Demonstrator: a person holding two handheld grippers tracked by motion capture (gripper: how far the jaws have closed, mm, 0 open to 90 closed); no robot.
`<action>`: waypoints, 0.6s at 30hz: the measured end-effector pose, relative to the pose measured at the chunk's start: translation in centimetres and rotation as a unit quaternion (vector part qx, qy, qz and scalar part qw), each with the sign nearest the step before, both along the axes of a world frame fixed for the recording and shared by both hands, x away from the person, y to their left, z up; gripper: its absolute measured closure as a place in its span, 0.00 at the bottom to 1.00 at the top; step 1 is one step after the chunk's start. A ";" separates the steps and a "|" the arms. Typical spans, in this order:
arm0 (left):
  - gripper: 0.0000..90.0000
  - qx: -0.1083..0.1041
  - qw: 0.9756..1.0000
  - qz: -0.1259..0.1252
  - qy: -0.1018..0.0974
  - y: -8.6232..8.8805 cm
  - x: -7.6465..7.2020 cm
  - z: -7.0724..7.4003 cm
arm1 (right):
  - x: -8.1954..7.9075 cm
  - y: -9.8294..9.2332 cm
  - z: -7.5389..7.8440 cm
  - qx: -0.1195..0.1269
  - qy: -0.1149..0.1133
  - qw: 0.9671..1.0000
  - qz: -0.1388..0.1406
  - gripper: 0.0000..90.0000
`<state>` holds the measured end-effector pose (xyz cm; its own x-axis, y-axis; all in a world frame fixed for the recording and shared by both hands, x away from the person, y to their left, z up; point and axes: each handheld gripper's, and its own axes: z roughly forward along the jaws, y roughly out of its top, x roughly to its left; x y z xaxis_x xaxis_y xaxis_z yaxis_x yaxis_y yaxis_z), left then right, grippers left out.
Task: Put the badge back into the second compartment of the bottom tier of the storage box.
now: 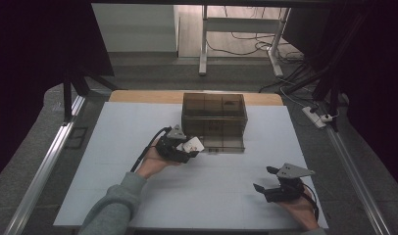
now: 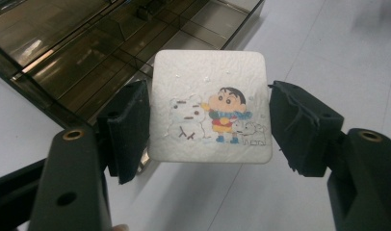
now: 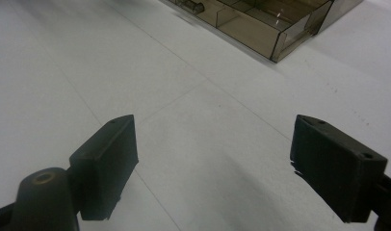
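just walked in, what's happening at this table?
A person works two handheld tongs over a white table. The left tongs are shut on a square white coaster printed with a cartoon boy and snowman, holding it just in front of the smoky clear compartment box. The right tongs are open with nothing between them, near the table's right front corner. The coaster is not in the box yet.

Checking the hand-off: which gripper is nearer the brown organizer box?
Left. The left gripper, holding the cartoon coaster, is beside the brown organizer box; the right gripper sits farther away.
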<state>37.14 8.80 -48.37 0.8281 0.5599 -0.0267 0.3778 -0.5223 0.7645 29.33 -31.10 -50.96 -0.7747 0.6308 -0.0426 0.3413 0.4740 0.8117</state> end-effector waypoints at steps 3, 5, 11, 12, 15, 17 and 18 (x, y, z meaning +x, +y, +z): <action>0.36 0.001 1.000 0.000 -0.001 -0.3 0.1 0.0 | 0.0 0.0 0.0 -0.002 0.001 1.000 0.000 0.19; 0.36 0.004 1.000 -0.002 -0.002 -0.4 0.2 0.0 | 0.0 0.0 0.0 -0.002 0.001 1.000 0.001 0.19; 0.36 0.008 1.000 -0.003 -0.001 -0.9 0.7 -0.1 | 0.0 0.0 0.0 0.000 -0.001 1.000 -0.002 0.20; 0.36 0.010 1.000 -0.002 -0.001 -1.1 0.9 -0.2 | 0.0 0.0 0.0 0.000 -0.001 1.000 -0.002 0.20; 0.36 0.015 1.000 -0.003 0.000 -1.4 1.3 -0.2 | 0.0 0.0 0.0 -0.001 -0.002 1.000 -0.002 0.20; 0.36 0.019 1.000 -0.004 0.001 -1.7 1.5 -0.2 | 0.0 0.0 0.0 0.000 -0.002 1.000 -0.002 0.20; 0.36 0.020 1.000 -0.005 0.002 -1.8 1.7 -0.2 | 0.0 0.0 0.0 -0.001 -0.001 1.000 -0.002 0.20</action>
<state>38.79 6.95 -48.57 0.8340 0.5517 -0.0073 0.3747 -0.5566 0.7415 29.31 -31.12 -50.94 -0.7717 0.6344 -0.0455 0.3411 0.4733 0.8122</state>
